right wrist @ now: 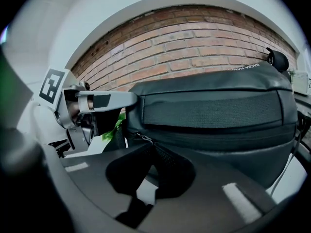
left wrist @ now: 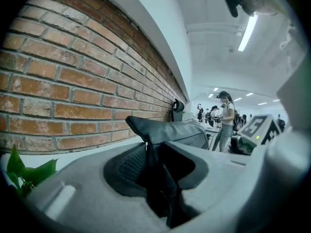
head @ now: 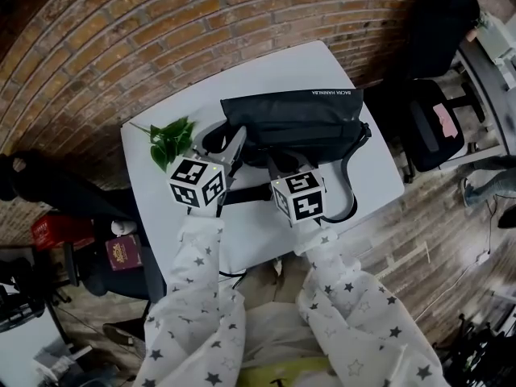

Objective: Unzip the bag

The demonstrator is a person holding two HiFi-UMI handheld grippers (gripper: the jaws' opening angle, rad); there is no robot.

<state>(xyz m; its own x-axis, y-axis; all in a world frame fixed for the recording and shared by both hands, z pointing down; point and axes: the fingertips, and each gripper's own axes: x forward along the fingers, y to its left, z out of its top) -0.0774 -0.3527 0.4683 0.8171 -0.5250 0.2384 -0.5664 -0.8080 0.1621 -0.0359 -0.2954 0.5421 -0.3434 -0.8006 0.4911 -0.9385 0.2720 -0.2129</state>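
A black bag (head: 298, 119) lies across the white table (head: 157, 208), its long side toward me. My left gripper (head: 239, 141) is at the bag's left end. In the left gripper view the bag (left wrist: 170, 129) rises just ahead, and that gripper (left wrist: 154, 154) is shut on a fold of its black fabric. My right gripper (head: 278, 164) is at the bag's front, close to the left one. In the right gripper view the bag (right wrist: 214, 110) fills the frame, and the right gripper (right wrist: 151, 147) is shut on the zipper pull (right wrist: 139, 138) at the zip's left end.
Green plant leaves (head: 171, 142) lie on the table left of the bag. The bag's strap (head: 351, 185) loops toward the table's right front edge. A dark chair (head: 431, 123) stands off to the right, and a brick wall (head: 121, 39) runs behind. People (left wrist: 226, 118) stand far off.
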